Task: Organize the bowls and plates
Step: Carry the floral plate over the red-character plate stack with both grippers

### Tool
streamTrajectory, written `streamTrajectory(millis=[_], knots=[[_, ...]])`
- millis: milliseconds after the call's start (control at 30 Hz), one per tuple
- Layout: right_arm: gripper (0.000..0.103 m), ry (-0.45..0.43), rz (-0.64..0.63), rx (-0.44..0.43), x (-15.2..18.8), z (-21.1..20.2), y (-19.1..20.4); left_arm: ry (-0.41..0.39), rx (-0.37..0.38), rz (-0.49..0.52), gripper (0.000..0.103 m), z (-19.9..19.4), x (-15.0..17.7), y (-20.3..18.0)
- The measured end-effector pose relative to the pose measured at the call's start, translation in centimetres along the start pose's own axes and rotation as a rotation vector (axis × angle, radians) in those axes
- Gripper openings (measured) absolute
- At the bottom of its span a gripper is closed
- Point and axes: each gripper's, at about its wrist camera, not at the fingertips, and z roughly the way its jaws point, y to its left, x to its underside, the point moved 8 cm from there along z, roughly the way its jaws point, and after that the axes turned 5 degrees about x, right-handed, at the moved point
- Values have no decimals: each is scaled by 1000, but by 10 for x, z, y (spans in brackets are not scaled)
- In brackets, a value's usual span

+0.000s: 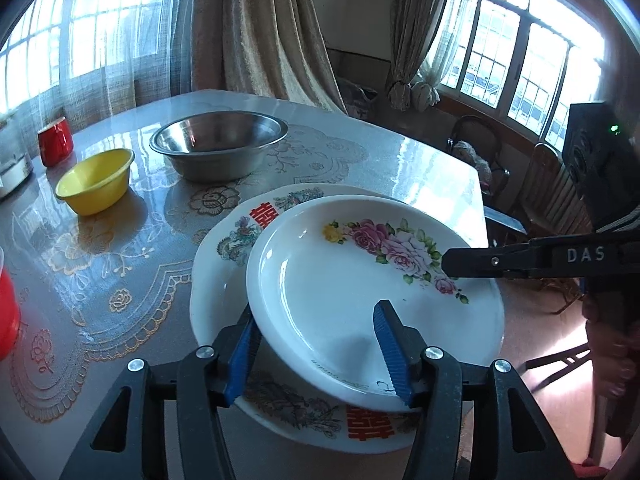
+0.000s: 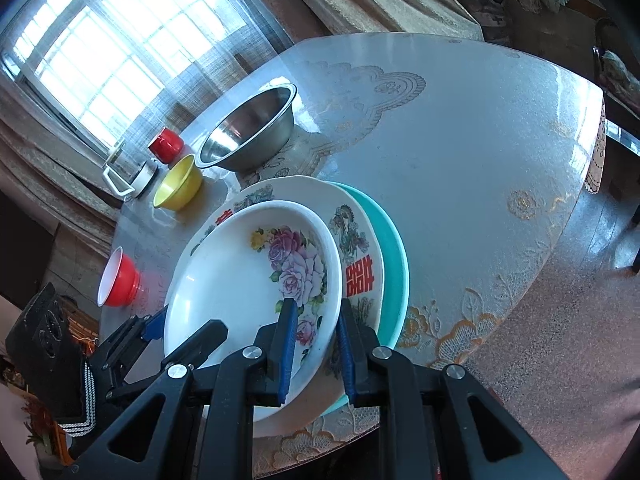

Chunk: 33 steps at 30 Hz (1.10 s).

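A white plate with pink roses (image 1: 340,300) (image 2: 240,280) lies tilted on a larger white plate with red characters (image 1: 224,240) (image 2: 360,276). That larger plate rests on a teal plate (image 2: 394,248). My left gripper (image 1: 316,308) is open and straddles the rose plate's near rim, one blue pad (image 1: 390,344) above the plate and the other beside its edge. My right gripper (image 2: 317,304) is shut on the rose plate's rim. In the left wrist view it comes in from the right as a black finger (image 1: 472,262). In the right wrist view the left gripper's pad (image 2: 156,322) shows at the plate's left edge.
On the far left of the patterned table (image 1: 360,152) stand a steel bowl (image 1: 219,142), a yellow bowl (image 1: 96,186) and a red cup (image 1: 55,142). A red bowl (image 2: 118,282) and a glass jug (image 2: 128,168) sit nearby. Chairs (image 1: 480,148) stand beyond the table's right edge.
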Motion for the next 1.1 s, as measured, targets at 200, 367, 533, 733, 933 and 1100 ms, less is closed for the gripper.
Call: streamTrajectory(millis=[200, 367, 533, 733, 933, 1100], knots=[[19, 20, -16, 17, -4, 6, 1, 7, 10, -11, 61, -4, -2, 1], [18, 41, -24, 33, -7, 10, 2, 39, 32, -16, 63, -7, -3, 2], [18, 47, -53, 76, -10, 14, 5, 57, 65, -11, 67, -12, -3, 2], [18, 42, -78, 109, -11, 15, 7, 59, 85, -19, 68, -16, -2, 3], [18, 28, -131, 154, -10, 16, 11, 45, 37, -1, 63, -17, -2, 3], [18, 11, -184, 202, -9, 17, 16, 32, -1, -2, 58, -17, -3, 6]])
